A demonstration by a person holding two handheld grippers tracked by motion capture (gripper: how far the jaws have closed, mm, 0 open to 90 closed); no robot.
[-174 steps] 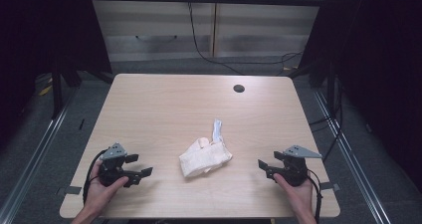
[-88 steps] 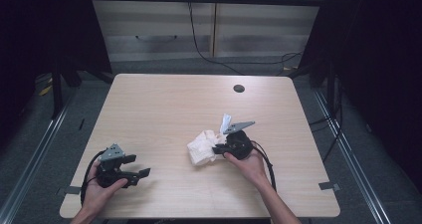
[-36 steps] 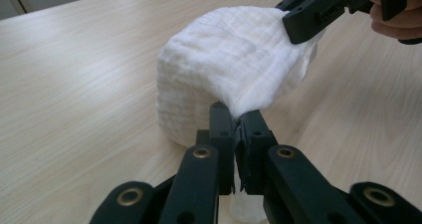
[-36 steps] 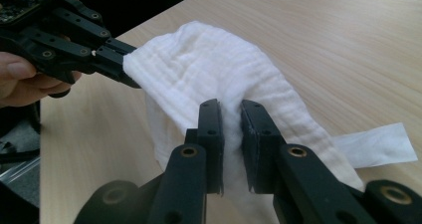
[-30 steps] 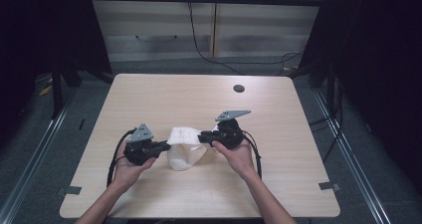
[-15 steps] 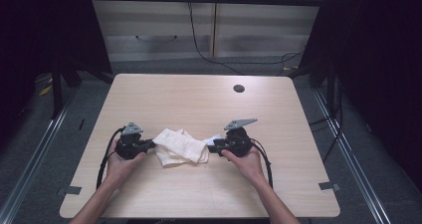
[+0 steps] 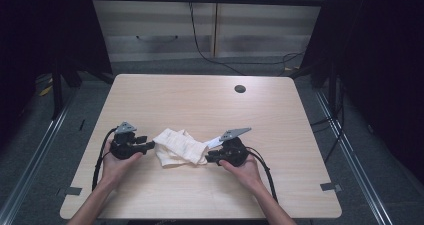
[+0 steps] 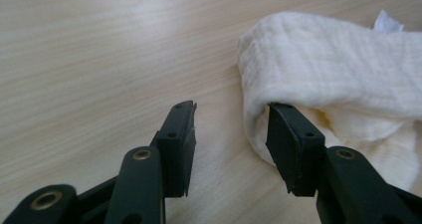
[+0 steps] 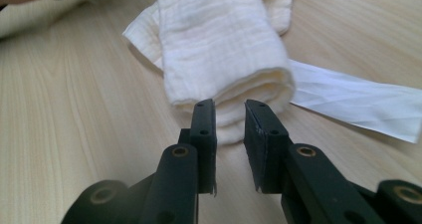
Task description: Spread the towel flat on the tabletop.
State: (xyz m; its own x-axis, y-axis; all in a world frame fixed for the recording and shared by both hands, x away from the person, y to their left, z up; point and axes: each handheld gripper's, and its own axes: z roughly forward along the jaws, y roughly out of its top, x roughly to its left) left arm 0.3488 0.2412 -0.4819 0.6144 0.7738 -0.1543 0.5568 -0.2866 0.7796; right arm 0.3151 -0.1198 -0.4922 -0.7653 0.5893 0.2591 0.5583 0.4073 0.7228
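Cloth (image 7: 179, 148) sits bunched at the lower middle of the high view, on the pale wood surface (image 7: 200, 105), flanked by both hands. Left gripper (image 7: 145, 146) is at the cloth's left edge, its jaws just opened and standing spread: in the left gripper view one jaw tucks under the fold of the cloth (image 8: 338, 69), the other stands apart on bare wood, nothing pinched. Right gripper (image 7: 209, 157) is at the cloth's right end, beside a white tag (image 7: 214, 142) (it trails off to the right in the right gripper view). Its jaws have just been closing, a narrow gap left, tips right at the rolled edge of the cloth (image 9: 224, 50), fabric not between them
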